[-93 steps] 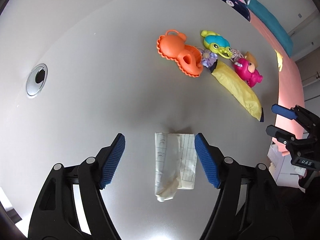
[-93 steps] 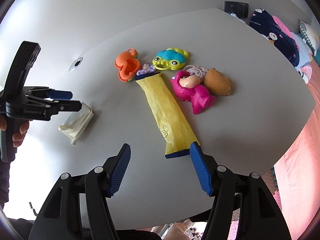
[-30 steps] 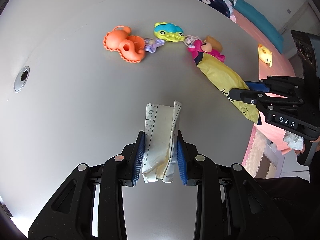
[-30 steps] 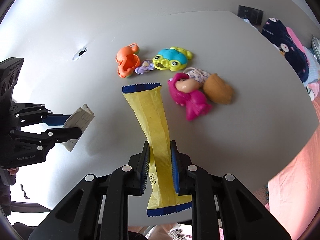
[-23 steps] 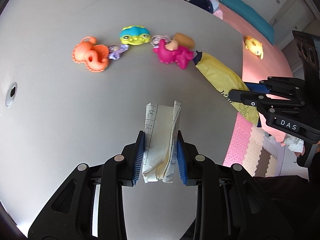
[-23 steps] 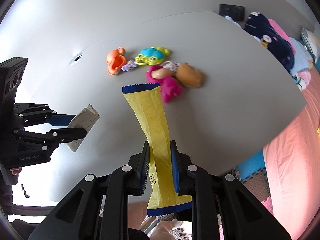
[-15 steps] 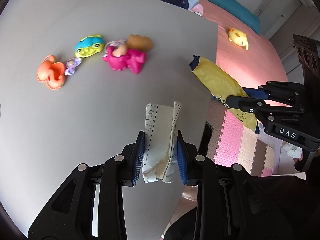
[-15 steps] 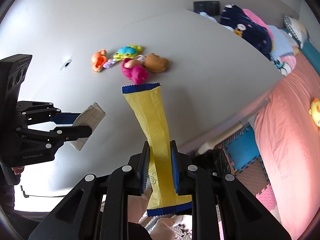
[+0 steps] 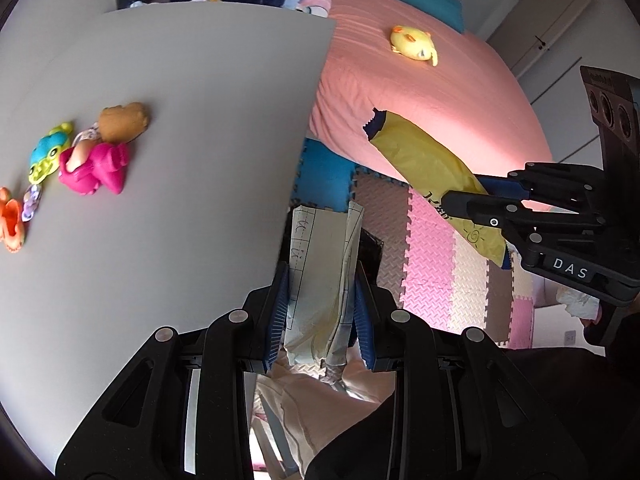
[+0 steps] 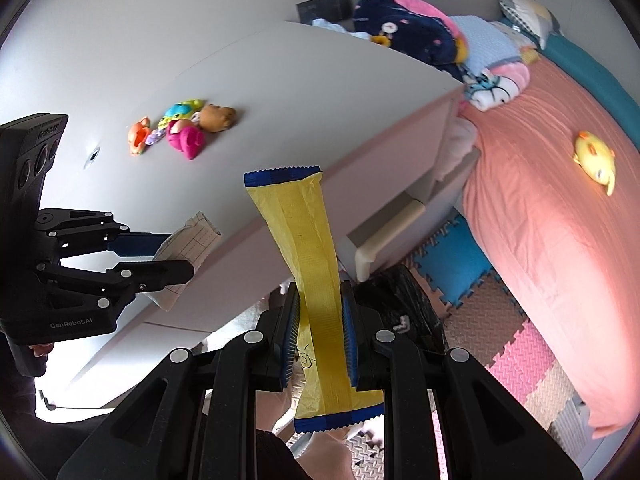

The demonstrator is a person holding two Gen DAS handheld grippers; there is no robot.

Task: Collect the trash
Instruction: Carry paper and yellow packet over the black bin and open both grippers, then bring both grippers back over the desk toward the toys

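Observation:
My left gripper (image 9: 320,280) is shut on a folded piece of lined paper (image 9: 320,264) and holds it in the air past the table's right edge. My right gripper (image 10: 319,300) is shut on a long yellow wrapper with blue ends (image 10: 304,236), held upright above the floor. In the left wrist view the wrapper (image 9: 424,164) and right gripper (image 9: 480,196) are at the right. In the right wrist view the left gripper (image 10: 176,256) with the paper (image 10: 192,240) is at the left. A black bag or bin (image 10: 404,300) sits on the floor behind the wrapper.
The grey table (image 9: 180,100) holds toys at its left: a pink figure (image 9: 96,168), a brown one (image 9: 124,120), a blue-green one (image 9: 48,152), an orange one (image 9: 10,220). A pink bed (image 10: 552,160) with a yellow plush (image 10: 594,156) lies right; foam mats (image 9: 432,252) cover the floor.
Both grippers, holding the paper and wrapper, have swung right off the table toward the floor and bed. The toys now lie far left.

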